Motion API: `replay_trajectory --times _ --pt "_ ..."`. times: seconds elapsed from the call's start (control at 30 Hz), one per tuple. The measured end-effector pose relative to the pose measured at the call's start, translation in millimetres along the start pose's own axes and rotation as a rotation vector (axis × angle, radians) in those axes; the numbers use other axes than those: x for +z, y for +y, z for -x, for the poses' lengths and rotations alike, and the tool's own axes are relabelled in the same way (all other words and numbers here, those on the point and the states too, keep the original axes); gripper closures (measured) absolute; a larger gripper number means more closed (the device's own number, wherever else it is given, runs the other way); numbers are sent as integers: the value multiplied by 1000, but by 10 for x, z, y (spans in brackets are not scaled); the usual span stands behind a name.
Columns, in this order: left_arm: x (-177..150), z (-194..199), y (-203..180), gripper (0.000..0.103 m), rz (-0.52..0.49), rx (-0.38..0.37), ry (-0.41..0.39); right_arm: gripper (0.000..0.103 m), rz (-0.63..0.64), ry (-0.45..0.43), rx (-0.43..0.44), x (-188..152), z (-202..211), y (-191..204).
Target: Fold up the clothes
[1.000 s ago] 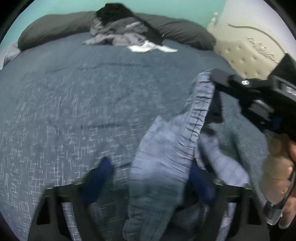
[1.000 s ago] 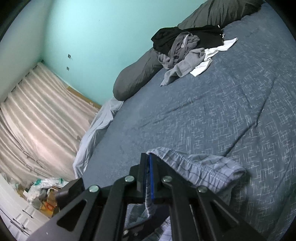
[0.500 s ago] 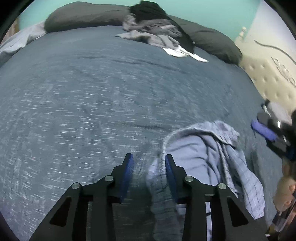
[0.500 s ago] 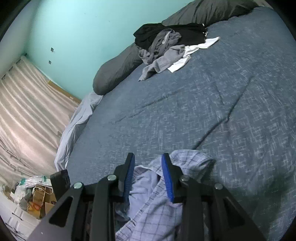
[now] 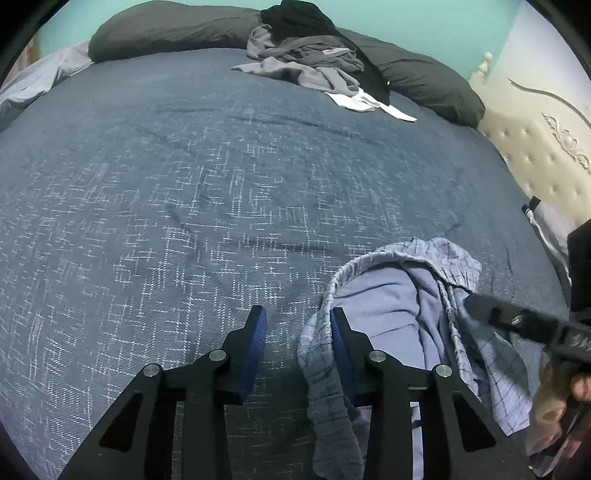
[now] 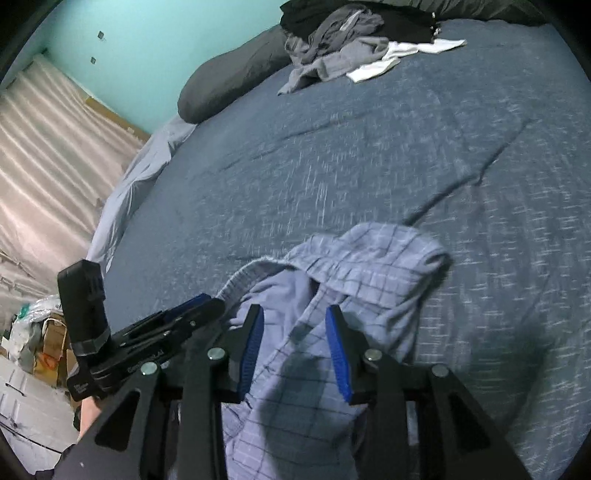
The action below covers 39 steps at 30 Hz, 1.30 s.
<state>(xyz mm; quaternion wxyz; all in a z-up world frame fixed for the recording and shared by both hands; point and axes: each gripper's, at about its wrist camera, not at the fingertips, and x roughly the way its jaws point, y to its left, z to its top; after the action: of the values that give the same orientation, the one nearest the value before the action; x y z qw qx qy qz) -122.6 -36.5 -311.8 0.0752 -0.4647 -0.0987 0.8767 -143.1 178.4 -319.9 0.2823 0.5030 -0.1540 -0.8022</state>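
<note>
Dropped from the air since a second ago, the light blue checked boxer shorts with a gathered elastic waistband (image 5: 413,295) now lie crumpled on the dark blue woven bedspread (image 5: 184,206), near the bed's near edge and towards its right-hand side beside the cream tufted headboard (image 5: 535,162). A second ago the right gripper (image 6: 295,332) was clamped on the waistband and held it up; its jaws have just been opening and now stand partly apart, the blue pads either side of a ridge of checked cloth without pressing it. The left gripper (image 5: 297,332) was spread wide around the hanging cloth a second ago; it has narrowed to a moderate gap, and the waistband edge lies against the inside of its right pad, the left pad over bare bedspread. Nothing is pinched by either one. At the far edge, the heap of black, grey and white clothes (image 5: 317,59) rests against the long dark grey pillows (image 5: 170,29), as before.
</note>
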Motion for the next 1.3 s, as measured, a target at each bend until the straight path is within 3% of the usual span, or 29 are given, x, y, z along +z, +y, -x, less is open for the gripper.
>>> replay_trajectory --times 0.3,0.43,0.57,1.17,1.3 --pt "-4 19 26 64 -5 2 2 68 70 58 -107 -123 -231 104" --pt "-13 17 37 64 -1 3 2 92 97 51 -107 -131 -196 85" --pt "-19 9 22 64 -10 5 3 100 128 43 -101 -132 -172 104" --pt "5 -15 54 64 21 46 -10 102 -27 -158 -177 79 561 -536" --pt "9 -32 34 64 14 51 -6 101 -70 -162 -161 94 624 -635"
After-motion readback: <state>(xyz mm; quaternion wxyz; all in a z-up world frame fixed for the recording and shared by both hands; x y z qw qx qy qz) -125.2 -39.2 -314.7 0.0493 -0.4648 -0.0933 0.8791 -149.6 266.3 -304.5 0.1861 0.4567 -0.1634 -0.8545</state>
